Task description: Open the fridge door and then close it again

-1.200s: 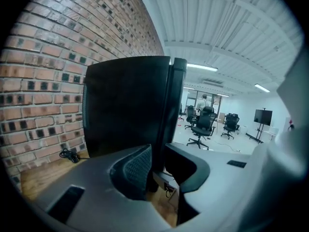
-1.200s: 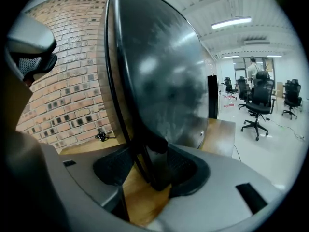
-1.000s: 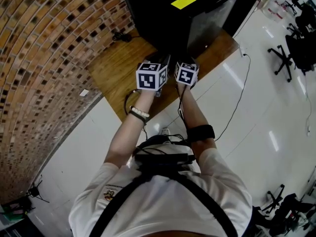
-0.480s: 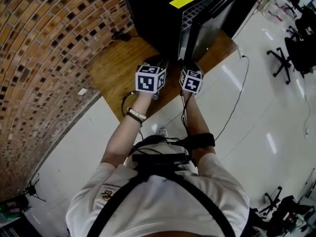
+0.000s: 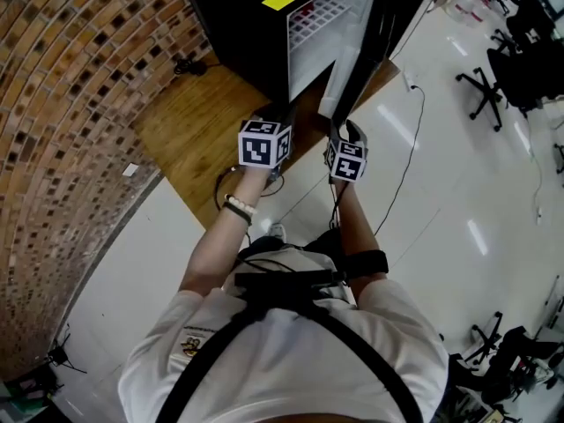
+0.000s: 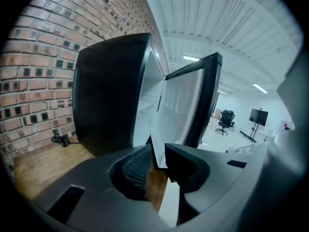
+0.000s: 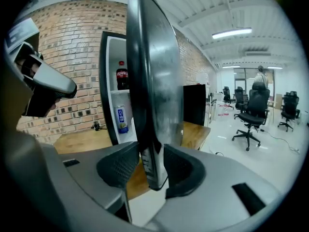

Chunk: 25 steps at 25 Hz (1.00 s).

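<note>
Black fridge (image 5: 238,16): backs onto brick wall (image 5: 70,104); cavity exposed, bottles (image 7: 121,119) on shelves.
Left tongs (image 6: 160,159): narrow, tips on white inner lip of fridge door (image 6: 181,112). Looks pinched, prob. to steady the swing.
Fridge door: part open, angled toward person.
Right tongs (image 7: 152,170): just been closing; pads clamp door's free edge. Prob. best leverage, away from hinge.
Stage: opening approx. half done; closing pending.
</note>
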Motion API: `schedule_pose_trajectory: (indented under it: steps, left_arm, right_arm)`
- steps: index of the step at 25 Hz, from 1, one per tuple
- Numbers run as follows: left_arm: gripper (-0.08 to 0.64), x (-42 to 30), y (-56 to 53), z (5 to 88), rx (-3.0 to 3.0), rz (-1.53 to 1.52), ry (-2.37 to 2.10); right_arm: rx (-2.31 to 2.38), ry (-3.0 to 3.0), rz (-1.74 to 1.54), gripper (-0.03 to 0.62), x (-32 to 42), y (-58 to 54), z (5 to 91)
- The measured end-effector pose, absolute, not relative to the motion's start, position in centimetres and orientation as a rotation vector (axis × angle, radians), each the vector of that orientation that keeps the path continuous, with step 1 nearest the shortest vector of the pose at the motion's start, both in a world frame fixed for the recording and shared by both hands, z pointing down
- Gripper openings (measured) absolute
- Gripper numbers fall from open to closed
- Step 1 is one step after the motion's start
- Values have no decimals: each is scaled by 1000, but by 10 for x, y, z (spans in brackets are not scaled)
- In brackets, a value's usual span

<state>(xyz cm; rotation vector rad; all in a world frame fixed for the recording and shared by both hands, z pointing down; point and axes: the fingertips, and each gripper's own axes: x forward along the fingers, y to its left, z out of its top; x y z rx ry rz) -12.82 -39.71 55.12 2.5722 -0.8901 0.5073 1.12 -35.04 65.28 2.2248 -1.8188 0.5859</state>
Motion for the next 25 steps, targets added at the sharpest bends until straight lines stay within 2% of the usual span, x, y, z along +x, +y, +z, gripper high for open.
schedule_pose_trajectory:
  steps: [7, 14, 25]
  left_arm:
    - [89, -65, -375, 556, 2594, 531, -795]
    - [89, 3, -357, 556, 2597, 523, -732]
    - [89, 65, -357, 556, 2568, 505, -789]
  right_arm:
    - [2265, -1720, 595, 124, 83, -300, 654]
    - [2266, -1649, 602, 120, 169, -266, 652]
    - [2265, -1512, 591, 98, 311, -245, 647]
